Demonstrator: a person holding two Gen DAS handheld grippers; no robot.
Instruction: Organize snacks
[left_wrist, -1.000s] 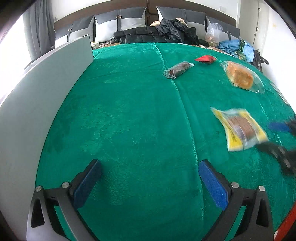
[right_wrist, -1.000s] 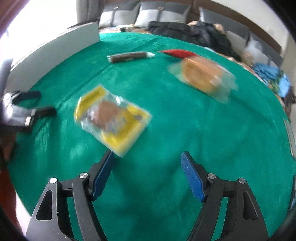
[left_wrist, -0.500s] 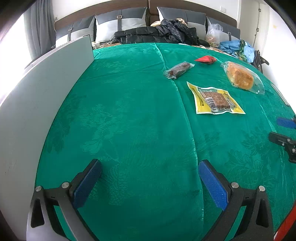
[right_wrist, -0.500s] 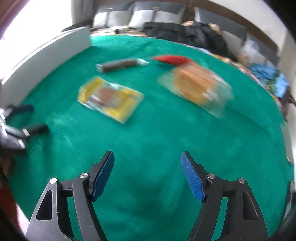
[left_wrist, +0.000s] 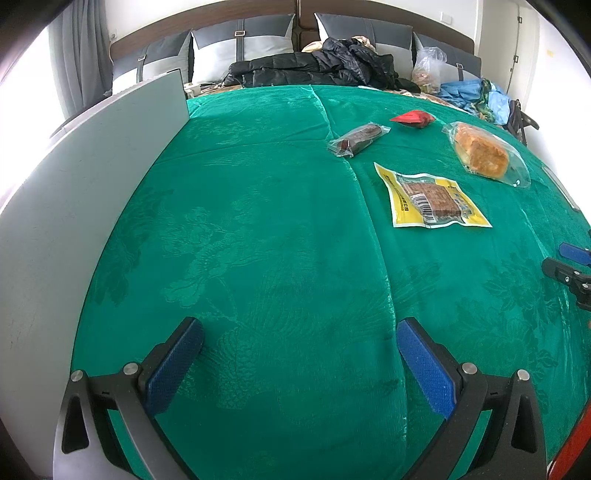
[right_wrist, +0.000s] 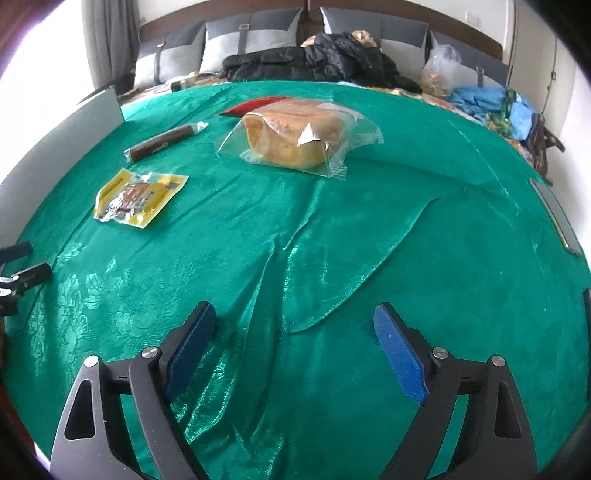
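- On the green cloth (left_wrist: 258, 229), four snacks are lying in a loose group toward the far right of the left wrist view.
- Nearest of them, the yellow packet (left_wrist: 430, 201) is lying flat, barcode side up, with a brown slab showing through its clear window; the right wrist view is showing it (right_wrist: 138, 197) at the left, just beyond the left gripper's fingertips at the frame edge.
- Beyond the packet, the dark sausage stick (left_wrist: 358, 139) in clear wrap is lying at a slant, apart from the packet; it (right_wrist: 164, 142) is appearing left of the bread in the right wrist view.
- Right of both, the bagged bread loaf (left_wrist: 480, 153) is sitting in its transparent bag, and it (right_wrist: 295, 136) is standing well ahead of the right gripper.
- Farthest out, the red wrapper (left_wrist: 413, 118) is lying close behind the loaf; only a strip of it (right_wrist: 255, 105) is showing past the loaf in the right wrist view.
- Left gripper (left_wrist: 299, 332): jaws are standing wide apart, holding nothing, hovering over bare cloth.
- Right gripper (right_wrist: 295, 319): jaws are likewise spread wide and empty, over a creased fold of cloth.
- A grey board (left_wrist: 74, 184) is standing on edge along the cloth's left side.
- A black jacket (right_wrist: 314, 59) and grey cushions (right_wrist: 240, 40) are lying at the far end.
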